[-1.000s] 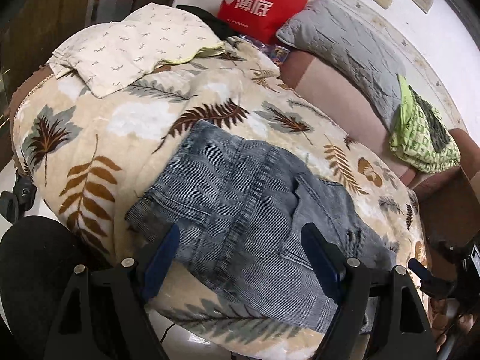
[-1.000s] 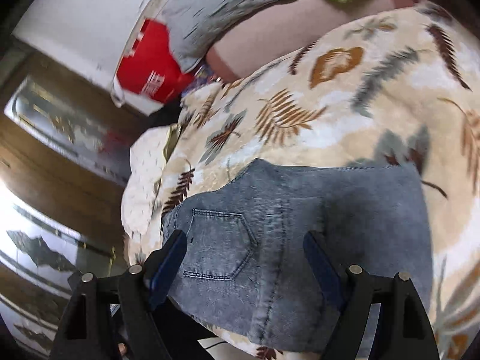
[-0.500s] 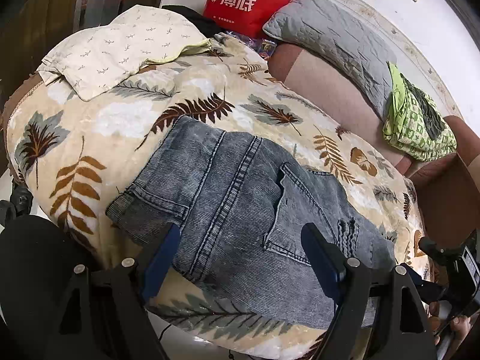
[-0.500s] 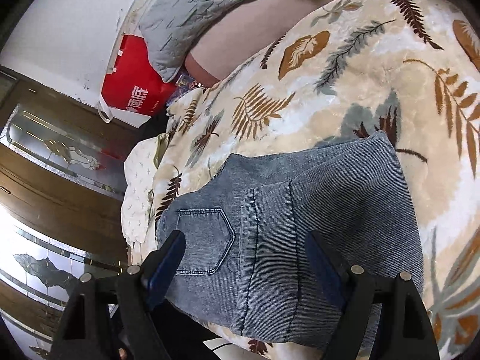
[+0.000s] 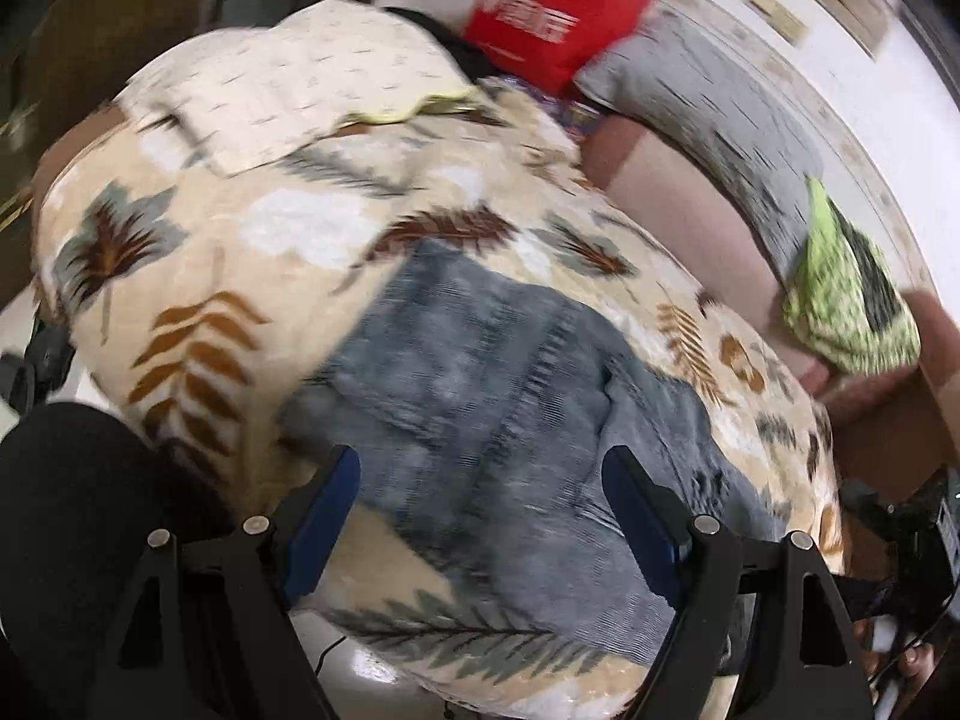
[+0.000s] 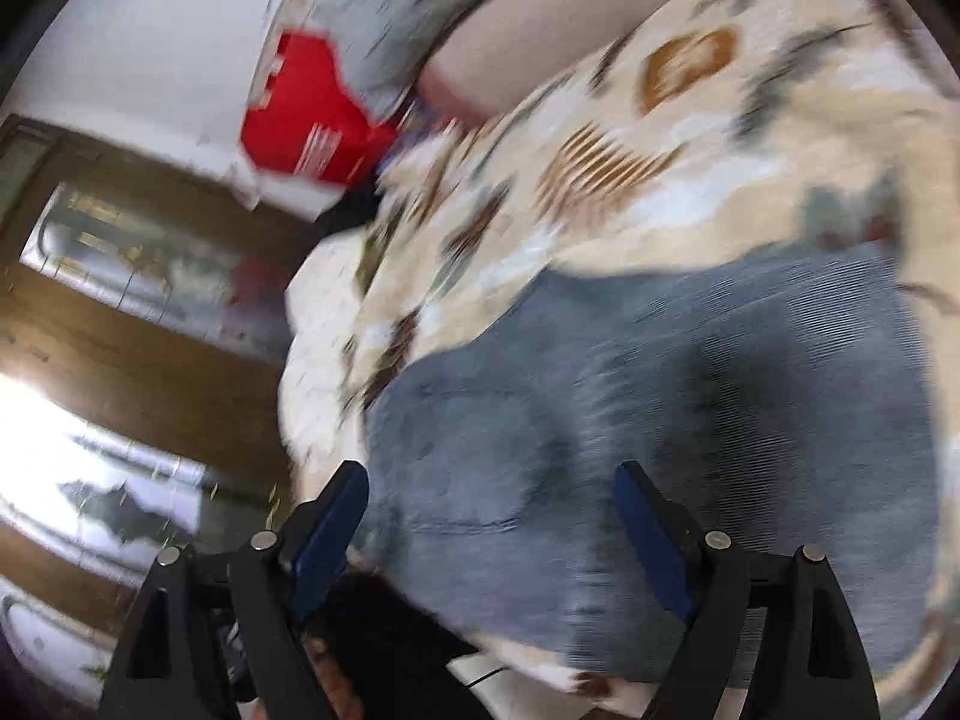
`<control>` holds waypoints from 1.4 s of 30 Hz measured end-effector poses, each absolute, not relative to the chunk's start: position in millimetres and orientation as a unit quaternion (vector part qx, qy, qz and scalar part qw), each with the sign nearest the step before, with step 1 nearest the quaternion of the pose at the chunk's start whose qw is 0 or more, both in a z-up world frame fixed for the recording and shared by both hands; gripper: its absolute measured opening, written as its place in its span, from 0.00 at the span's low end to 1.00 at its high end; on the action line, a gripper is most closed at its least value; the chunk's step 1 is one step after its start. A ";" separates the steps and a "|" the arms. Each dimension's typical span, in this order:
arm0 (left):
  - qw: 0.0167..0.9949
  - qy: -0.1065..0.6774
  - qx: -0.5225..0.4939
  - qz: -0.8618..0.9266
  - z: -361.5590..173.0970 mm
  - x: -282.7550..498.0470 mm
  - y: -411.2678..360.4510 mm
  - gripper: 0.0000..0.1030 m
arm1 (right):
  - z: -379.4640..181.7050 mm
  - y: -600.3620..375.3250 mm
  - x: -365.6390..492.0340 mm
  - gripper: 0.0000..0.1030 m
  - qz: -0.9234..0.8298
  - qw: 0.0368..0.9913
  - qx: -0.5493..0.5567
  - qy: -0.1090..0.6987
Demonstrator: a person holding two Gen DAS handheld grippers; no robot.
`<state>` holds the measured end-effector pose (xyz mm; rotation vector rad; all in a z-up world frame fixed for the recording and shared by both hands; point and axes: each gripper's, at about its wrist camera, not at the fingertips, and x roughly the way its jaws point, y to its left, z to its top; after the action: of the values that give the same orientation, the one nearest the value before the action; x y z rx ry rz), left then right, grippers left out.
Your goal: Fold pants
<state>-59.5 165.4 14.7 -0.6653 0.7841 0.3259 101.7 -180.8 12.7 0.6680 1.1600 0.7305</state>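
One pair of grey jeans point(image 5: 498, 396), already folded compact, lies at the leaf-print blanket's point(image 5: 198, 276) near edge. Left gripper point(image 5: 480, 510) and right gripper point(image 6: 489, 528): both wide, empty. Advice: square the edges and press flat.

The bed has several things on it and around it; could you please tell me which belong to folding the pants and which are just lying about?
For the job:
jeans
leaf blanket beneath them

Lying about:
cream cloth
red bag
grey pillow
green cloth
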 end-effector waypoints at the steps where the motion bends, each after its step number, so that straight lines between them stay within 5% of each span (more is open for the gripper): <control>1: 0.851 0.375 -0.332 0.160 11.5 -62.1 173.2 0.81 | 9.8 -163.5 105.4 0.83 0.342 0.711 0.296 0.539; 8: 0.805 0.385 -0.432 0.130 -12.8 -72.0 196.9 0.81 | -56.7 -93.6 126.4 0.84 0.317 0.664 0.235 0.635; 15: 0.784 0.399 -0.459 0.121 -30.8 -62.7 200.7 0.81 | -16.3 -92.6 115.5 0.85 0.338 0.686 0.218 0.606; 30: 0.784 0.397 -0.455 0.146 -42.9 -40.6 207.7 0.79 | -48.1 -91.4 128.5 0.92 0.323 0.667 0.228 0.632; 31: 0.783 0.393 -0.460 0.148 -42.1 -39.6 209.8 0.77 | -45.7 -90.9 127.5 0.92 0.326 0.668 0.222 0.631; 33: 0.781 0.401 -0.455 0.150 -41.8 -35.2 212.7 0.45 | -46.1 -88.9 126.4 0.92 0.330 0.669 0.209 0.632; 42: 0.798 0.385 -0.445 0.130 -30.6 -37.7 215.7 0.11 | -43.5 -70.8 122.4 0.93 0.318 0.678 0.198 0.632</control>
<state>-37.7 215.7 -30.6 -0.9554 0.8274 0.2789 122.3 -70.8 -43.5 0.4437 1.4207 0.7136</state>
